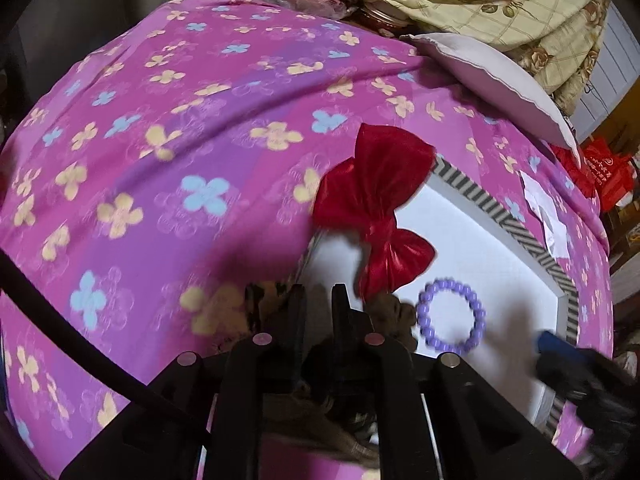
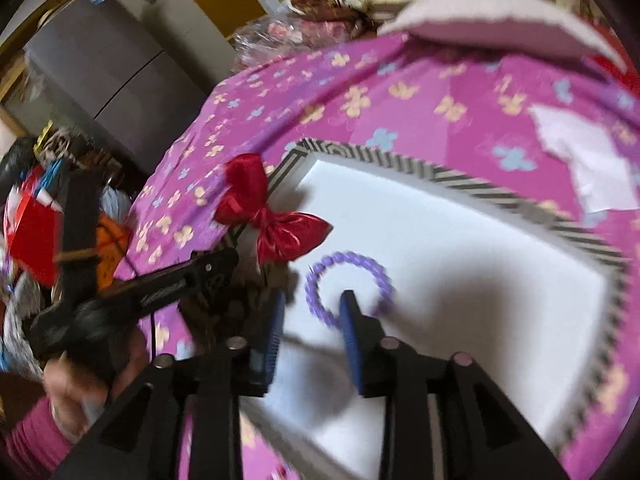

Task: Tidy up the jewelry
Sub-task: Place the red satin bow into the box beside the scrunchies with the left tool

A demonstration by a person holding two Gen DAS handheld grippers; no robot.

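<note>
A white foam tray (image 1: 460, 240) with a black-and-white striped rim lies on a pink flowered cloth (image 1: 180, 140). A red satin bow (image 1: 376, 204) lies across its left edge, and a purple bead bracelet (image 1: 450, 322) lies flat on the foam. My left gripper (image 1: 318, 296) holds a brown leopard-print scrunchie (image 1: 394, 314) at the tray's left edge, its jaws nearly shut. My right gripper (image 2: 310, 312), with blue pads, is open and empty just above the bracelet (image 2: 348, 288). The bow (image 2: 272, 216) and the tray (image 2: 480, 248) show there too.
A white pillow (image 1: 492, 76) and a yellow flowered blanket (image 1: 500, 4) lie beyond the tray. White paper scraps (image 1: 548, 212) lie on the cloth to the tray's right. A grey cabinet (image 2: 108, 68) and clutter stand off the bed's left side.
</note>
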